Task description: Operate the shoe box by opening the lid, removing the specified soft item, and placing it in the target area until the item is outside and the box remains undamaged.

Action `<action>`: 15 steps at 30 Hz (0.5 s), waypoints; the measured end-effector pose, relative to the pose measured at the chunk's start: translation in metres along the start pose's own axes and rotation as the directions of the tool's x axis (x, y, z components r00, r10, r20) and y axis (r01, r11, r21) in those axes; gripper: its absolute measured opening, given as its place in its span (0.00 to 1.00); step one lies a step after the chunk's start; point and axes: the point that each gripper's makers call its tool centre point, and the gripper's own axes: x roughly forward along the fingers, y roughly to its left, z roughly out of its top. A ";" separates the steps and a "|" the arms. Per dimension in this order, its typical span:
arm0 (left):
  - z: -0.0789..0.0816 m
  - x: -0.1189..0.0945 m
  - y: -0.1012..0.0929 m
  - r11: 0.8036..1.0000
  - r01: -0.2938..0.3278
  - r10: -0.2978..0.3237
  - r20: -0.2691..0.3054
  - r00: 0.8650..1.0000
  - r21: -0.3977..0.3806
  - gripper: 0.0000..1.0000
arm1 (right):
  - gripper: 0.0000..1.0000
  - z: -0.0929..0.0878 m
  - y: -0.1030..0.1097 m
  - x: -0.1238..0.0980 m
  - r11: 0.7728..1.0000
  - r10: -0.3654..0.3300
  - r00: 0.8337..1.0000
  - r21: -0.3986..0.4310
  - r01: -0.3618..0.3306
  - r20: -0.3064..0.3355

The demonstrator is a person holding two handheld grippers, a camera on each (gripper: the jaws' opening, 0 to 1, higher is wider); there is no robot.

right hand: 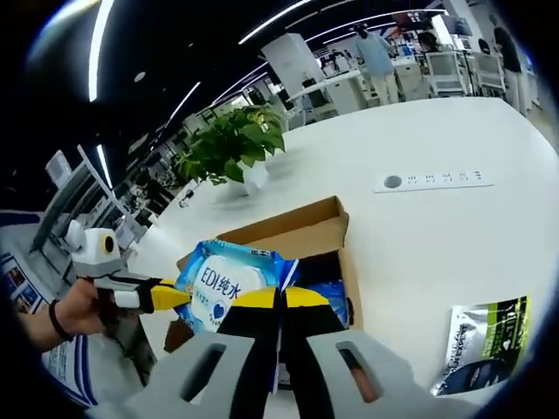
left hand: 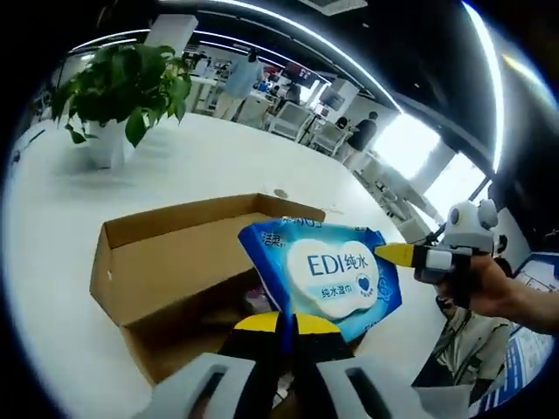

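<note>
Wet-wipe pack (left hand: 330, 278): 1 blue soft pouch, held above the open shoe box (left hand: 166, 262) on the white bench (left hand: 52, 253). Left gripper (left hand: 286, 325) and right gripper (right hand: 279, 298) both clenched on its edges. Probably light, floppy, slippery film; grip the sealed edge.

I identify the location as an open-plan office. Evidence: I am working on a large white tabletop (right hand: 454, 140) with a recessed power and socket panel (right hand: 434, 180) set into it toward its far edge. A potted green plant (left hand: 122, 87) in a white pot stands near the tabletop's far left corner in the left gripper view. Beyond the tabletop I see rows of white desks and mesh office chairs (left hand: 288, 118), with several people standing or seated among them (right hand: 376, 52). The ceiling is dark, with long curved linear light strips (left hand: 288, 26). Bright windows (left hand: 410, 148) run along one side
</note>
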 end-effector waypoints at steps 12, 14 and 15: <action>0.015 0.002 -0.021 0.999 0.016 -0.016 0.007 1.000 0.052 0.03 | 0.00 0.010 -0.009 -0.019 1.000 -0.016 0.999 -0.002 0.016 0.027; 0.015 0.004 -0.024 0.998 0.020 -0.021 0.004 1.000 0.057 0.03 | 0.00 0.011 -0.013 -0.023 1.000 -0.021 0.999 -0.001 0.021 0.031; 0.016 0.005 -0.026 0.998 0.022 -0.023 0.002 1.000 0.060 0.03 | 0.00 0.011 -0.016 -0.026 1.000 -0.025 0.999 0.002 0.025 0.035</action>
